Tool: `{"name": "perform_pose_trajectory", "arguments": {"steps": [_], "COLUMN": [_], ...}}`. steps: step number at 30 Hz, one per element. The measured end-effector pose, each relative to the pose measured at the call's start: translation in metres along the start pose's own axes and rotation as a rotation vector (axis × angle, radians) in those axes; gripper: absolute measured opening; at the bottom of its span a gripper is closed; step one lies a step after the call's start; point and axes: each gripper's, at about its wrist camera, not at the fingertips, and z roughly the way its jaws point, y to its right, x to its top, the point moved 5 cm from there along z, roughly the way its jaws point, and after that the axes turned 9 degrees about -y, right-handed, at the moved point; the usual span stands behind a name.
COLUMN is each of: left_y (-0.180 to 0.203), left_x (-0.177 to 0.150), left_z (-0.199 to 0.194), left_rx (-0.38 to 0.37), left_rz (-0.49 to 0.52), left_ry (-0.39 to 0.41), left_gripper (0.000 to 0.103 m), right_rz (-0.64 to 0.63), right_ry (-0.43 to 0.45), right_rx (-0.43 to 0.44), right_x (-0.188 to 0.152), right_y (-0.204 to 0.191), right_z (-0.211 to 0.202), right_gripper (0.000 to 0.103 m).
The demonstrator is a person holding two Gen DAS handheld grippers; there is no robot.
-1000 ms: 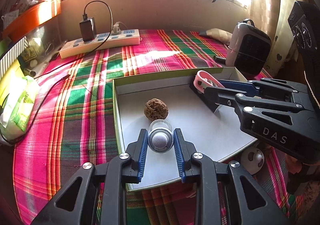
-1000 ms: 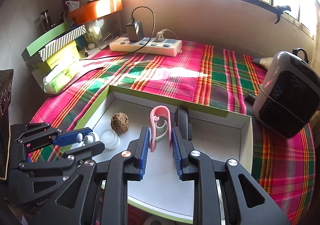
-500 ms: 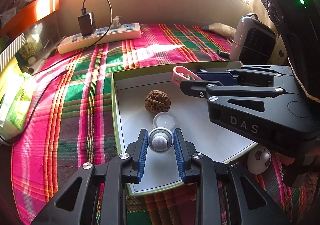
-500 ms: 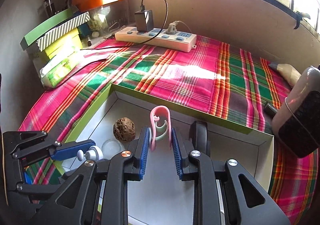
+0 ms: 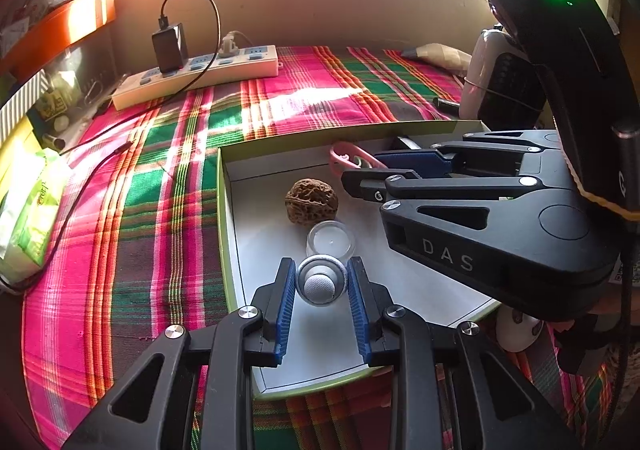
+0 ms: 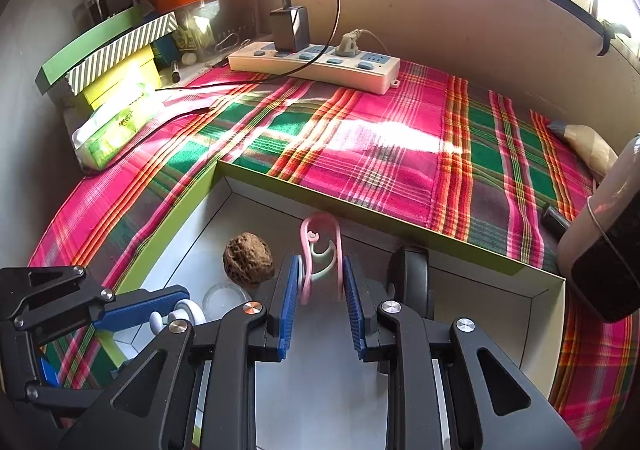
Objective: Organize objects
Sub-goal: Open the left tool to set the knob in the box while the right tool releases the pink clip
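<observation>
A shallow green-rimmed box [image 5: 222, 218] with a white floor lies on the plaid cloth; its rim also shows in the right wrist view [image 6: 360, 206]. Inside are a brown walnut [image 5: 312, 202] [image 6: 249, 263], a clear round lid [image 5: 331, 238] [image 6: 225, 295] and a black wheel-like piece [image 6: 412, 278]. My left gripper [image 5: 321, 282] is shut on a small white-grey round object [image 5: 320, 284], held over the box's near left part. My right gripper [image 6: 320, 282] is shut on a pink clip [image 6: 320, 246] [image 5: 350, 156] above the box's middle.
A white power strip [image 5: 196, 74] [image 6: 316, 64] with a black charger lies at the back. A tissue pack [image 5: 28, 206] and stacked boxes [image 6: 116, 58] stand left. A heater [image 6: 600, 250] stands right. A white ball [image 5: 518, 330] lies outside the box's near right corner.
Both grippers have lifted and drawn back a little, each still holding its object. The right gripper has shifted left over the box, nearer the walnut.
</observation>
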Motion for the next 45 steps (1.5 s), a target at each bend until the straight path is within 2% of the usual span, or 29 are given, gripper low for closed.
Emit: {"name": "perform_pose_trajectory", "arguments": {"steps": [26, 37, 45], "left_y": [0.0001, 0.0004, 0.0008], "left_x": [0.0004, 0.0003, 0.0004], "left_z": [0.0036, 0.0031, 0.0035], "left_rx": [-0.009, 0.008, 0.008], "left_rz": [0.0, 0.004, 0.004], "left_ry": [-0.014, -0.017, -0.017], "left_gripper": [0.024, 0.025, 0.027], "right_rz": [0.018, 0.036, 0.055], "right_ry": [-0.021, -0.022, -0.022], "right_rx": [0.002, 0.01, 0.011], "right_x": [-0.001, -0.0011, -0.0019], "right_y": [0.0004, 0.002, 0.0055], "right_z": [0.008, 0.0083, 0.0092], "right_gripper": [0.024, 0.024, 0.028]}}
